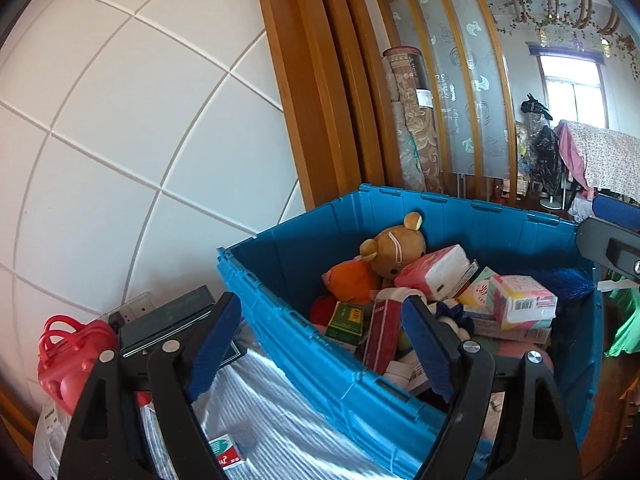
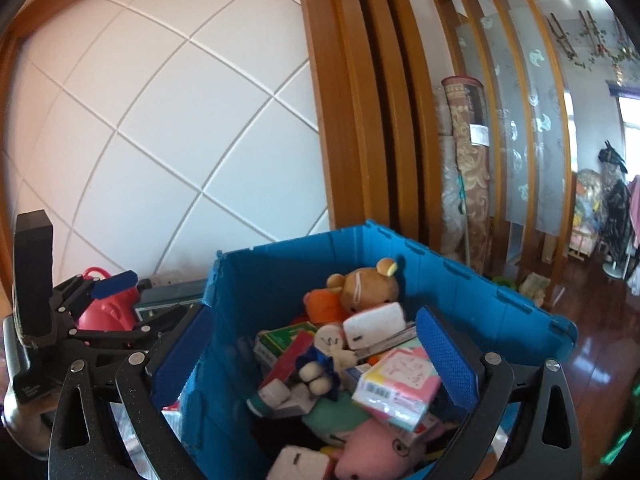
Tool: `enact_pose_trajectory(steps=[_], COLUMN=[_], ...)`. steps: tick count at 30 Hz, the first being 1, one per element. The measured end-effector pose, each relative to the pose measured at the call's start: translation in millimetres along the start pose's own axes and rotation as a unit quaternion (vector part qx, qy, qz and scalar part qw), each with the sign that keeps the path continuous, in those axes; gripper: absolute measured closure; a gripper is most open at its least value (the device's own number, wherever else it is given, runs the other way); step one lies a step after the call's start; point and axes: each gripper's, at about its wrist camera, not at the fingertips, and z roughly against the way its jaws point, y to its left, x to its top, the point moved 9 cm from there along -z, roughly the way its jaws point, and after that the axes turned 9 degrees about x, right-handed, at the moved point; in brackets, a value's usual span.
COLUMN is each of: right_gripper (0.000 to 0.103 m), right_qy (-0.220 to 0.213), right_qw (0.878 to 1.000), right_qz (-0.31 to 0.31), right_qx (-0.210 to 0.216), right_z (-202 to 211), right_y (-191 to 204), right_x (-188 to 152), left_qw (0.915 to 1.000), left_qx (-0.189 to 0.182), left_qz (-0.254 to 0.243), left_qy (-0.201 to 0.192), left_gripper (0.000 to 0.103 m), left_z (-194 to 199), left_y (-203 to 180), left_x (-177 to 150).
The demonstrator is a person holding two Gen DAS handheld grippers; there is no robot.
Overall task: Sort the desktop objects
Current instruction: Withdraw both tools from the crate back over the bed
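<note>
A blue crate [image 1: 320, 364] [image 2: 256, 280] is piled with small goods: a brown teddy bear [image 1: 394, 248] [image 2: 368, 284], an orange plush [image 1: 352, 280], tissue packs [image 1: 520, 300] [image 2: 400, 384], a green box [image 1: 346, 320], a red box [image 1: 382, 336] and a pink plush [image 2: 372, 452]. My left gripper [image 1: 320, 348] is open and straddles the crate's near left wall, holding nothing. It also shows at the left of the right wrist view, left gripper [image 2: 132, 304]. My right gripper [image 2: 314, 360] stands wide open over the crate's contents, nothing pressed between its pads. One right gripper pad [image 1: 616, 208] pokes in at the left view's right edge.
Left of the crate lie a red plastic case [image 1: 68, 360], a dark box [image 1: 168, 316], a shiny plastic bag [image 1: 272, 408] and a small green-and-red box [image 1: 226, 450]. Behind stand a white panelled wall, a wooden door frame and a rolled carpet [image 1: 416, 120]. Wooden floor [image 2: 600, 360] lies to the right.
</note>
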Motion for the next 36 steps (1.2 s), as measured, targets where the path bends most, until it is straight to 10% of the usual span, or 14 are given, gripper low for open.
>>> enact_pose_trajectory(steps=[22,36], right_gripper=[0.000,0.001], right_qy=[0.109,0.293], right_qw=[0.985,0.934], right_qz=[0.041,0.062], right_qx=[0.124,0.193], right_z=[-77,-166], right_y=[235,308], right_x=[-103,-257], left_qw=[0.9767,0.9480], left_qx=[0.166,0.185], left_qz=[0.057,0.124], left_qy=[0.123,0.227], left_gripper=[0.020,0.020], left_z=[53,38], left_y=[275,329], left_x=[-216,-363])
